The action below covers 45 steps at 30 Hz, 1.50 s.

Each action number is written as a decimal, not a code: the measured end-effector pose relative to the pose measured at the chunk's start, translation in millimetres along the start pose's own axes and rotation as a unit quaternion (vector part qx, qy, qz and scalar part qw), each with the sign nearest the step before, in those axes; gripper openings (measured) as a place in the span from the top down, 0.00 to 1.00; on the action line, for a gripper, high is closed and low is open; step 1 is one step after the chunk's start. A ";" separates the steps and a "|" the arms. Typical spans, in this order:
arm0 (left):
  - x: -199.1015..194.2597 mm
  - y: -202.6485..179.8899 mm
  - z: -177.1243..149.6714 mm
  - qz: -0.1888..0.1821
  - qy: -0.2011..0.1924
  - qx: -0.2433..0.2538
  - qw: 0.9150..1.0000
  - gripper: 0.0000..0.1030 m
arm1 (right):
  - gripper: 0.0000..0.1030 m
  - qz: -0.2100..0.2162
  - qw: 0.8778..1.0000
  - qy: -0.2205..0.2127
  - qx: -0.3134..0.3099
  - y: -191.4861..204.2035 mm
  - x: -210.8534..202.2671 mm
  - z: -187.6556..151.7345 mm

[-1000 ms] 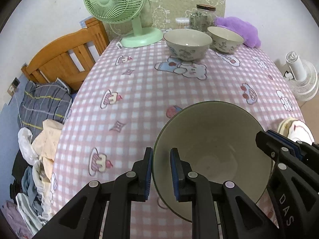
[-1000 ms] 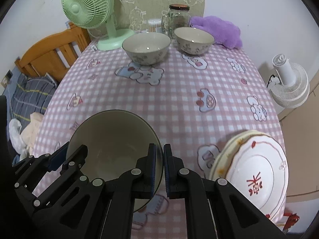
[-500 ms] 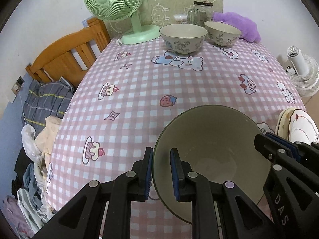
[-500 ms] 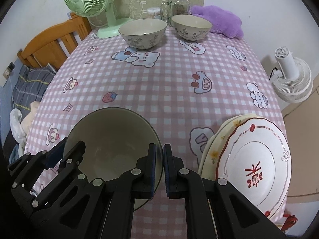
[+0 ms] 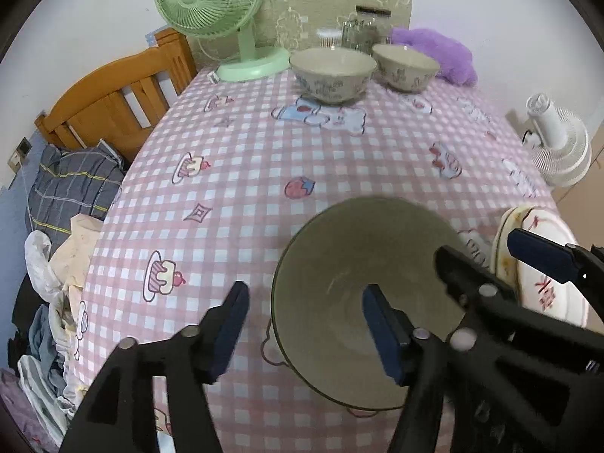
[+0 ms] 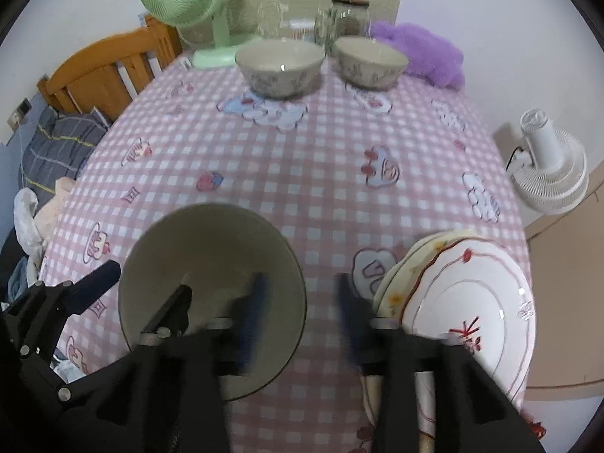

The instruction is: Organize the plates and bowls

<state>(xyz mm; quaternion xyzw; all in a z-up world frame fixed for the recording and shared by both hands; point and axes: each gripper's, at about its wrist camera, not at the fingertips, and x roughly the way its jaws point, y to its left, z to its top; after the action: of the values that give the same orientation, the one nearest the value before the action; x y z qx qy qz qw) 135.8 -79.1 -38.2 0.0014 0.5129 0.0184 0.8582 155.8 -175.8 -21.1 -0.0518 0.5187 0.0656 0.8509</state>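
A large olive-grey bowl (image 5: pixel 339 264) (image 6: pixel 211 241) rests on the pink checked tablecloth near its front edge. My left gripper (image 5: pixel 307 330) straddles the bowl's left rim. Its jaws are opening, with both pads clear of the rim. My right gripper (image 6: pixel 302 311) straddles the right rim, blurred. Its jaws are opening too, and the rim stands free between them. A stack of plates (image 6: pixel 464 302) (image 5: pixel 543 294), topped by a white one with red trim, lies just right of the bowl. Two patterned bowls (image 5: pixel 332 71) (image 5: pixel 406 66) stand side by side at the far end.
A green desk fan (image 5: pixel 211 3), a glass jar (image 5: pixel 368 28) and a purple plush (image 5: pixel 438 53) line the back of the table. A wooden bed frame (image 5: pixel 113 98) and heaped clothes are on the left. A white fan (image 6: pixel 551 173) stands off the right edge.
Both grippers were shut on the big bowl's rim, one on each side. Both have now let go and their jaws stand apart. The bowl stays near the front edge.
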 end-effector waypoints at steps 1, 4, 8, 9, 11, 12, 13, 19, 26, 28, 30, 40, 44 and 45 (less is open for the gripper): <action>-2.8 -0.2 1.3 0.000 -0.005 -0.001 1.000 0.30 | 0.38 0.007 1.000 -0.012 -0.002 -0.2 -6.4 1.0; -11.0 -0.7 6.8 -0.002 -0.015 -0.002 1.000 0.27 | 0.36 0.012 1.000 -0.025 -0.004 -2.0 -15.8 5.1; -26.1 -1.7 17.8 -0.009 -0.035 -0.005 0.999 0.22 | 0.24 0.028 0.998 -0.048 0.006 -8.7 -27.3 13.5; -28.9 -2.3 20.5 -0.010 -0.037 -0.005 0.999 0.22 | 0.21 0.032 0.998 -0.052 0.008 -9.8 -28.8 15.5; -35.0 -3.0 27.0 -0.014 -0.044 -0.008 0.999 0.22 | 0.21 0.043 0.997 -0.057 0.011 -11.7 -33.8 22.4; -38.6 -2.8 31.6 -0.014 -0.049 -0.010 0.999 0.22 | 0.21 0.047 0.997 -0.059 0.011 -12.1 -35.7 25.4; -41.0 -2.4 36.0 -0.013 -0.053 -0.012 0.998 0.22 | 0.21 0.052 0.997 -0.063 0.011 -12.3 -38.3 30.2; -52.7 6.2 74.8 0.006 -0.086 -0.012 0.996 0.22 | 0.21 0.065 0.993 -0.093 0.012 -10.0 -50.8 64.5; -40.1 17.5 127.6 0.002 -0.107 -0.012 0.994 0.22 | 0.21 0.047 0.991 -0.119 0.030 -7.0 -45.2 117.6; -33.3 21.2 143.3 -0.003 -0.113 -0.013 0.993 0.22 | 0.21 0.040 0.991 -0.121 0.038 -7.8 -41.2 132.0; -23.4 24.2 158.9 -0.005 -0.117 -0.009 0.993 0.22 | 0.21 0.033 0.990 -0.127 0.042 -7.4 -34.6 147.8; 36.1 27.0 223.7 0.000 -0.117 0.008 0.993 0.30 | 0.21 0.002 0.989 -0.127 0.072 -13.2 21.1 215.1; 62.1 27.5 239.6 0.006 -0.116 0.013 0.993 0.31 | 0.21 -0.006 0.989 -0.122 0.084 -16.7 47.4 233.8; 68.7 26.9 242.6 0.007 -0.113 0.014 0.993 0.32 | 0.21 -0.009 0.989 -0.119 0.087 -17.7 54.4 237.3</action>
<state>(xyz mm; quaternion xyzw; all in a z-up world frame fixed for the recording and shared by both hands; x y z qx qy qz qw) 381.1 -45.9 16.8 0.0190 0.4129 0.0171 0.9104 391.2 -153.1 39.2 0.0260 0.4168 0.0184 0.9084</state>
